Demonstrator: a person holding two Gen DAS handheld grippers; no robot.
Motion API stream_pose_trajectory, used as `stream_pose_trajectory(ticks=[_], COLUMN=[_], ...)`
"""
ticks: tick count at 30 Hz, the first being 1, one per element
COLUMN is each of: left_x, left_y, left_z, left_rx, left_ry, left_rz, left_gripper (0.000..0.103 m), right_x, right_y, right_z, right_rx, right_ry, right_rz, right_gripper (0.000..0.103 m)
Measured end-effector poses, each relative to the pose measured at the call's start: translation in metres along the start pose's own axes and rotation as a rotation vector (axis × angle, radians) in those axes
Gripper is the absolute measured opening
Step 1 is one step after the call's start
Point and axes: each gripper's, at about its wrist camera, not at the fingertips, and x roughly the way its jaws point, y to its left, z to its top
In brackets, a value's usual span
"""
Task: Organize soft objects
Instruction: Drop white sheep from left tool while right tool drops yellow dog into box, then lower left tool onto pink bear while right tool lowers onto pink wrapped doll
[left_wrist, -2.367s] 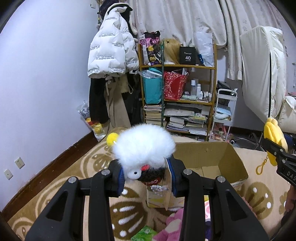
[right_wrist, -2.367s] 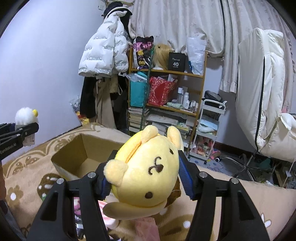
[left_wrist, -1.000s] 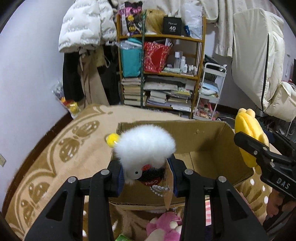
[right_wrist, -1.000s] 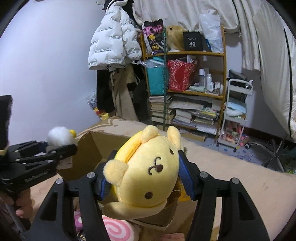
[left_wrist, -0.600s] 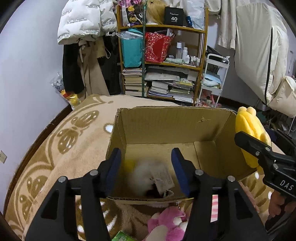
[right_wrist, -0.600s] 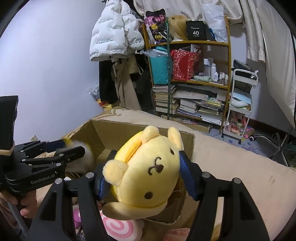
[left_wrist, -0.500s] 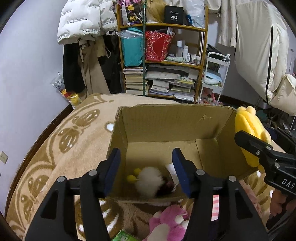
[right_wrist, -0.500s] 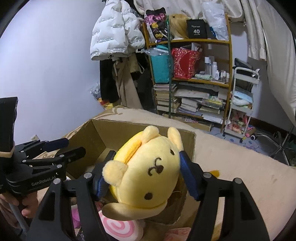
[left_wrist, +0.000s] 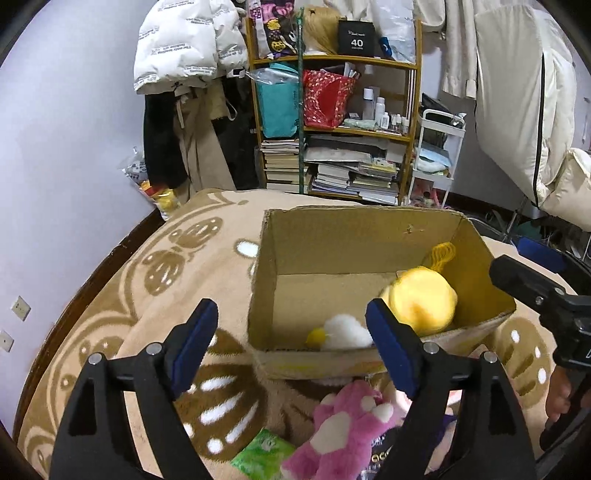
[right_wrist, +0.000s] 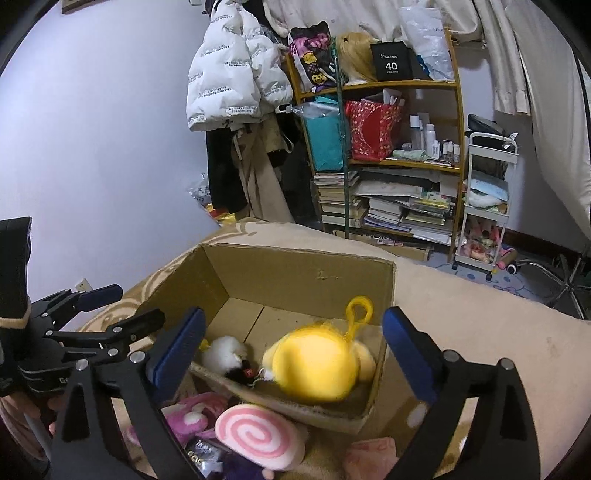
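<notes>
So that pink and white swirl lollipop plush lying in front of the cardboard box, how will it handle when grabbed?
The pink and white swirl lollipop plush looks stuffed, so it will probably squash between the pads, not slip. It seems light for its size. Lying flat, it is unlikely to roll.

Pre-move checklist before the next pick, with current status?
1. Left hand-held gripper empty, jaws just opened: ok.
2. Right hand-held gripper empty, jaws just opened: ok.
3. White fluffy toy inside cardboard box: ok.
4. Yellow plush inside box: ok, blurred, may not have settled.
5. Next targets outside box, pink plush and swirl cushion: ok.
6. Room left in box: ok.
</notes>
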Motion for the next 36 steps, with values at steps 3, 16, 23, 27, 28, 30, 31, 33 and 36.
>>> stream_pose_trajectory(ticks=[3,16,23,27,28,30,31,33,36], left_x=[-0.011,-0.06,-0.081,-0.086,-0.087,-0.087,-0.086,-0.085,-0.082], left_y=[0.005,0.018,0.017,0.016,0.015,0.014,0.013,0.012,0.01], left_z=[-0.002,-0.019,-0.029,-0.035,-0.037,-0.038,-0.039,-0.04,-0.043], left_rx=[-0.016,-0.014,-0.017,-0.013,-0.01,-0.008,-0.007,-0.004,0.008], left_ry=[0.002,0.047,0.057,0.071,0.076,0.083,0.088,0.093,0.099], left_rz=[0.008,0.046,0.042,0.04,0.039,0.034,0.031,0.029,0.033], left_gripper=[0.087,0.096,0.096,0.096,0.096,0.096,0.096,0.096,0.096], right_x=[-0.013,-0.07,-0.089,-0.097,-0.099,-0.101,-0.1,-0.096,-0.089], right_y=[0.004,0.0,-0.006,-0.012,-0.013,-0.014,-0.014,-0.015,-0.017], right_z=[0.001,-0.003,-0.012,-0.018,-0.021,-0.026,-0.027,-0.029,-0.032], right_rx=[-0.009,0.04,0.09,0.119,0.123,0.128,0.127,0.125,0.133], right_ry=[-0.014,-0.045,-0.015,0.006,0.008,0.02,0.027,0.051,0.085], right_rz=[-0.011,-0.065,-0.087,-0.129,-0.137,-0.16,-0.172,-0.196,-0.231], right_gripper=[0.101,0.103,0.103,0.103,0.103,0.103,0.103,0.103,0.103])
